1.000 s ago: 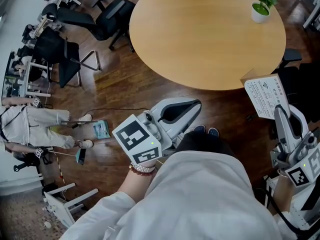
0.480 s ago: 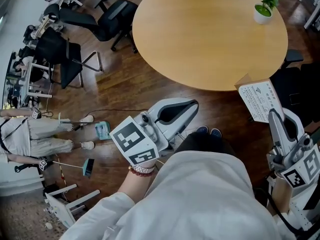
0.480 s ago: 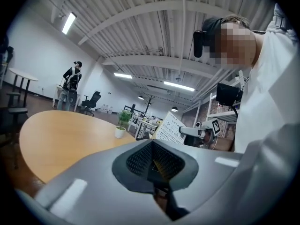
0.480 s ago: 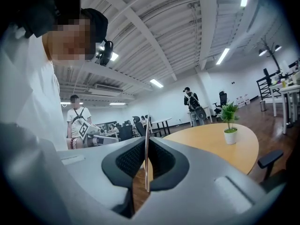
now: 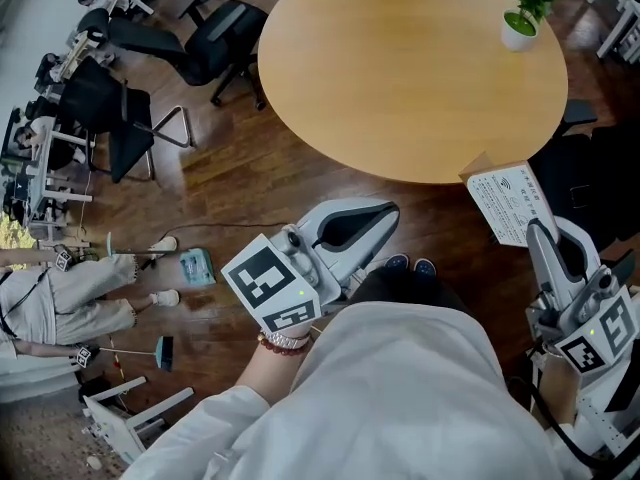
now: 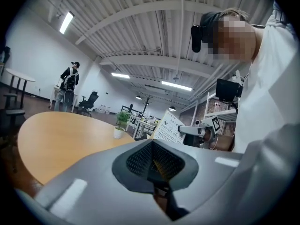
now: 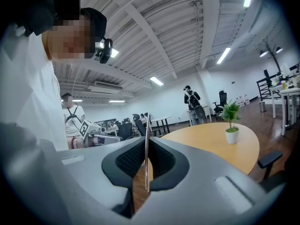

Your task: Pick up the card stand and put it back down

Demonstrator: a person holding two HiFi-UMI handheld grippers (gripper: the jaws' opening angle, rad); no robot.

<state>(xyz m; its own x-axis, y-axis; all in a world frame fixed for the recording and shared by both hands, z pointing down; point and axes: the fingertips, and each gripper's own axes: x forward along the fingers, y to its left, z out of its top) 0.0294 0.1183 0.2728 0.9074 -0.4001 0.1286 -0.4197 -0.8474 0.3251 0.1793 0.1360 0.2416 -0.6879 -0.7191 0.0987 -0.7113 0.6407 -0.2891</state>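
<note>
White wifi-symbol card stand [image 5: 505,203] pinched by right hand-held gripper [image 5: 534,230]; left hand-held gripper [image 5: 393,209] closed.

Looks like a big open-plan office (kinda industrial-loft vibe). There's a round wooden table [image 5: 410,68] at 12 o'clock with a little potted plant [image 5: 520,13] at 1, and black office chairs [image 5: 215,38] at 10 on a dark wood floor [image 5: 250,188]. The right gripper view shows white ceiling beams [image 7: 140,22], strip lights [image 7: 225,55] and desks [image 7: 161,121] way back.
</note>
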